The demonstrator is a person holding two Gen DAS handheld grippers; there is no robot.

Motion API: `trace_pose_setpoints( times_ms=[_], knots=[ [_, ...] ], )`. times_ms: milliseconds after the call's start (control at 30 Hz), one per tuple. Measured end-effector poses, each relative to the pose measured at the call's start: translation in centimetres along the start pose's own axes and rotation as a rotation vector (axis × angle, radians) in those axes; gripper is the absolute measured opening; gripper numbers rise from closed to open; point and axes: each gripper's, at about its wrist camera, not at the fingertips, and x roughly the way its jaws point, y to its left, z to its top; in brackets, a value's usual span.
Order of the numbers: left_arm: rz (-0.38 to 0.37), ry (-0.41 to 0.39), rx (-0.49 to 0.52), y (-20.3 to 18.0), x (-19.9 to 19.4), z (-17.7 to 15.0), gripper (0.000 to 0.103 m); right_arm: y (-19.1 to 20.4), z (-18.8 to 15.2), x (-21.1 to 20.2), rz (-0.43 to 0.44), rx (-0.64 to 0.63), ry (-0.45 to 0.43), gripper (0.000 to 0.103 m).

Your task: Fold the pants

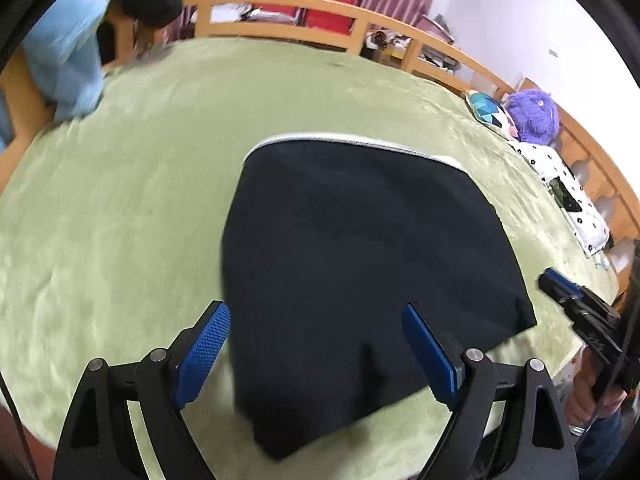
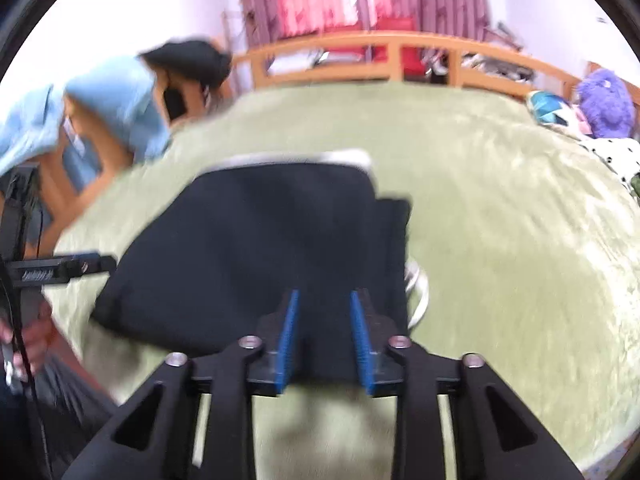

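Note:
The dark navy pants (image 1: 360,264) lie folded into a flat block on the green blanket (image 1: 120,220), with a white band along the far edge. My left gripper (image 1: 316,320) is wide open above the near edge of the pants, holding nothing. In the right wrist view the pants (image 2: 256,248) lie just ahead, and a white drawstring (image 2: 418,292) sticks out at their right side. My right gripper (image 2: 324,300) is partly open over the near edge, with nothing between its pads. It also shows at the right of the left wrist view (image 1: 560,284).
A wooden bed rail (image 1: 320,12) runs along the far side. A purple plush toy (image 1: 534,114) and patterned pillows (image 1: 560,184) sit at the right. A person in a light blue shirt (image 1: 64,56) leans at the far left edge of the bed.

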Motion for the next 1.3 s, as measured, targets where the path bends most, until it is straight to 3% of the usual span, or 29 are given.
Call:
trace_pose_setpoints(
  times_ms=[100,167,300,333,433,533,600,633,667,733,867,1067,1167,1300],
  knots=[
    [0.035,0.067,0.010,-0.3,2.6,-0.3,0.087,-0.3,-1.1,3.9,-0.053,-0.046,0.145,0.032],
    [0.041,0.120,-0.010,0.5,3.7,-1.1,0.086,-0.4,-1.5,3.3,-0.031,-0.042,0.115,0.033],
    [0.003,0.110,-0.072,2.7,3.4,-1.1,0.086,-0.8,1.7,1.6,0.007,-0.025,0.022,0.034],
    [-0.004,0.108,-0.089,3.0,3.3,-1.2,0.086,-0.8,2.9,2.3,0.017,-0.031,0.020,0.041],
    [-0.008,0.100,-0.117,4.4,2.7,-1.3,0.086,-1.0,4.9,5.6,0.015,-0.035,0.049,0.044],
    [-0.003,0.092,-0.124,4.8,2.4,-0.8,0.086,-2.1,5.4,9.4,0.034,0.019,0.140,0.043],
    [-0.012,0.092,-0.137,5.2,2.4,-0.8,0.086,-2.5,5.0,9.7,0.054,0.065,0.117,0.043],
    [-0.021,0.095,-0.141,5.6,2.8,-0.2,0.087,-2.4,4.8,9.7,0.062,0.059,0.111,0.040],
    [-0.034,0.104,-0.152,5.8,3.3,-0.2,0.087,-2.3,4.8,9.6,0.069,0.045,0.105,0.024],
    [-0.036,0.129,-0.172,5.9,4.1,-0.3,0.086,-2.4,5.1,8.8,0.109,0.053,0.070,0.010],
    [-0.063,0.114,-0.160,5.1,3.6,-0.5,0.086,-2.5,5.7,5.6,0.155,0.072,-0.011,0.009],
    [-0.086,0.092,-0.143,4.4,2.5,-0.2,0.086,-4.2,4.2,6.8,0.097,0.123,0.038,0.009],
    [-0.096,0.092,-0.141,4.4,2.1,-0.3,0.086,-5.2,4.6,6.3,0.108,0.168,0.010,0.008],
    [-0.103,0.082,-0.141,4.5,1.9,-0.4,0.086,-5.2,5.2,5.5,0.027,0.152,-0.037,0.008]
  ],
)
